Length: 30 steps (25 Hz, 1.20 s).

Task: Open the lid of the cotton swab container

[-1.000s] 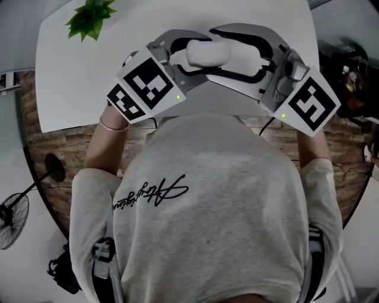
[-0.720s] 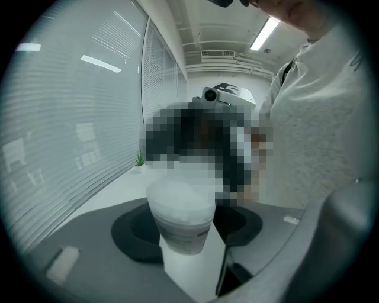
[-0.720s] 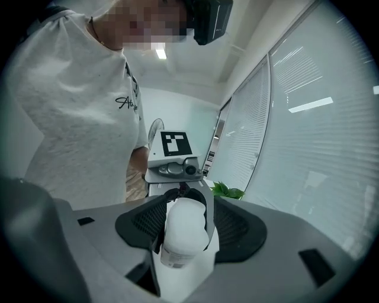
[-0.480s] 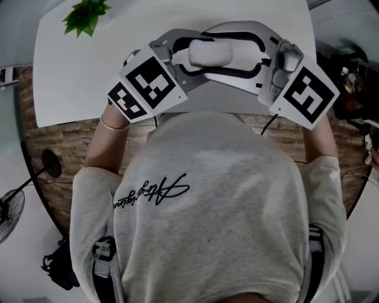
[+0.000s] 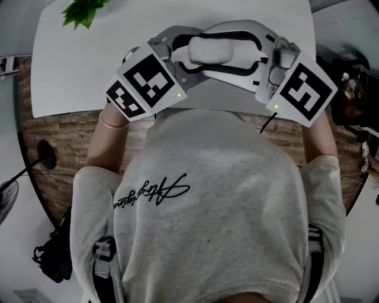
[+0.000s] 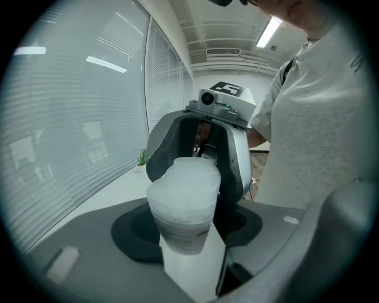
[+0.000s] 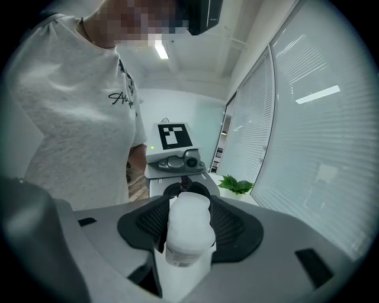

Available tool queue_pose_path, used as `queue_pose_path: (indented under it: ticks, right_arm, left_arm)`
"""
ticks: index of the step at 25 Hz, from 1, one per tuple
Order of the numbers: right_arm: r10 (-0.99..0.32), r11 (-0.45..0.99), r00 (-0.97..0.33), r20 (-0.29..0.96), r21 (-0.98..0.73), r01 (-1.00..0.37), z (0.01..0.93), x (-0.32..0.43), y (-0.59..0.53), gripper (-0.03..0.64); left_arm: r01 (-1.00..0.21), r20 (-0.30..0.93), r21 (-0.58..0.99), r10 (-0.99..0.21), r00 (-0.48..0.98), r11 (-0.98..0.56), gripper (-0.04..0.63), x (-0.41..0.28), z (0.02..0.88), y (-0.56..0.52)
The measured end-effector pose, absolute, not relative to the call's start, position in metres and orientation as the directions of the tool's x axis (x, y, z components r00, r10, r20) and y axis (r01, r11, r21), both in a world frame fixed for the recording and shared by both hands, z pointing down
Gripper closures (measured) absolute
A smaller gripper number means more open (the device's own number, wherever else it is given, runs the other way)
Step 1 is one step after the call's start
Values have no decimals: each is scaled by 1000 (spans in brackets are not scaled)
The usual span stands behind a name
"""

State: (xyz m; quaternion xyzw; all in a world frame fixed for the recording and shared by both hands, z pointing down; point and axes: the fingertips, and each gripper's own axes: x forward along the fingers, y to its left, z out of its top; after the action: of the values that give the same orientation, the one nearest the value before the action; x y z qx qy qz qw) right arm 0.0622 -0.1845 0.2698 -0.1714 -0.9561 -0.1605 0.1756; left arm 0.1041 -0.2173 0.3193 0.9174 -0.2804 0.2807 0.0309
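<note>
Head view: I count 2 grippers, 1 container, 1 counter, 1 plant. L gripper (image 5: 188,56) comes in from 9 o'clock and R gripper (image 5: 237,52) from 3 o'clock. Both meet at 12 o'clock of the frame on the cotton swab container (image 5: 210,52), which is held above the white counter (image 5: 71,77). There are 2 marker cubes (image 5: 145,83), one at 10 o'clock and the other at 2 o'clock. The plant (image 5: 83,12) sits at the 11 o'clock corner of the counter. The person's grey shirt (image 5: 207,195) fills the lower frame.

L gripper view: 1 container, frosted white w/ a printed band low down, dead centre btw the 2 fingers (image 6: 133,237). The dark pads pinch it from 9 and 3 o'clock. The R gripper shows at 12 o'clock just beyond, around the same container. The plant is tiny, at 10 o'clock of the container, by the window blinds (image 6: 71,130).

R gripper view: these fingers (image 7: 237,228) have just been closing w/ the container btw them. The 2 ribbed pads now press on it from 9 and 3 o'clock. The L gripper w/ its cube shows at 12 o'clock behind it. The plant is at 1 o'clock of the container. I can't tell the lid seam in any view.
</note>
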Motion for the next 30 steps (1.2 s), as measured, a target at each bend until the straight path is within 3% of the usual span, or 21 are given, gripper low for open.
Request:
queue_pose_path:
  ticks: [8,30]
  right_arm:
    - [332,924,-886,323,78,375,279,67,-182,402]
    - [360,933,-882,305,-108,344,286,75,-190,403]
  left_arm:
    - [-531,492,-88,-500,713,-843,359,113,327,-213]
    - [-497,492,-45,-452,744,-867,360,124,335,-212]
